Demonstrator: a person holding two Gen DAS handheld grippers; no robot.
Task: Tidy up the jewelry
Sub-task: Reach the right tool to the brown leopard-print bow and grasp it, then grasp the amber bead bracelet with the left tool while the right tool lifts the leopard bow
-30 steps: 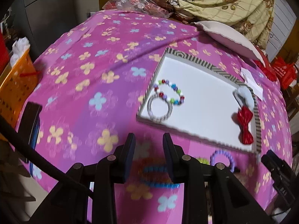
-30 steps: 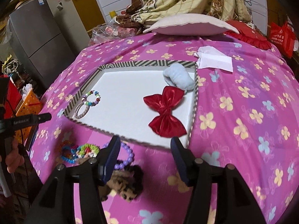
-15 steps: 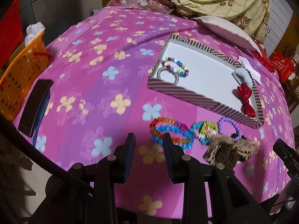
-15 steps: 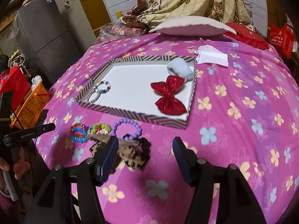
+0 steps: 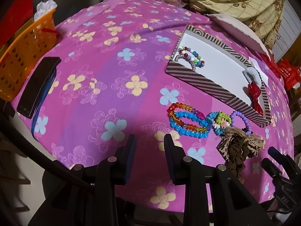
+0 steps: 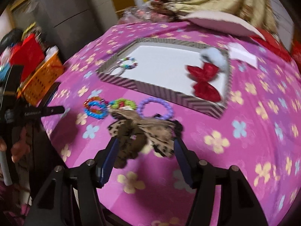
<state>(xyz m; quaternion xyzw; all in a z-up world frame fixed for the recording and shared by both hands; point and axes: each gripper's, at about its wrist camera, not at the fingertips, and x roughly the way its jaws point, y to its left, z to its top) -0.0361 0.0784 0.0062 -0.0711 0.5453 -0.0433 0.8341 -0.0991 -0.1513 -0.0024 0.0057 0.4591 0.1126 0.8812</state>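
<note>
Your pink flowered bedspread [image 5: 116,79] holds a striped-rimmed white tray [image 5: 199,81]; beaded bracelets [image 5: 186,122] lie just before it. Your left gripper [image 5: 149,141] hangs apart over bare cloth; your right gripper [image 6: 145,146], jaws apart, flanks the blurred leopard-print bow [image 6: 143,131], contact unclear.

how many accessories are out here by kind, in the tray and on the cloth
Bracelets and bead rings: 6, namely the multicolour bead bracelet and silver ring in the tray, and the orange, blue, green-and-teal and purple ones on the cloth.
Bows: 2, the red bow and leopard bow.
Fluffy pale blue piece: 1.
Total: 9
</note>
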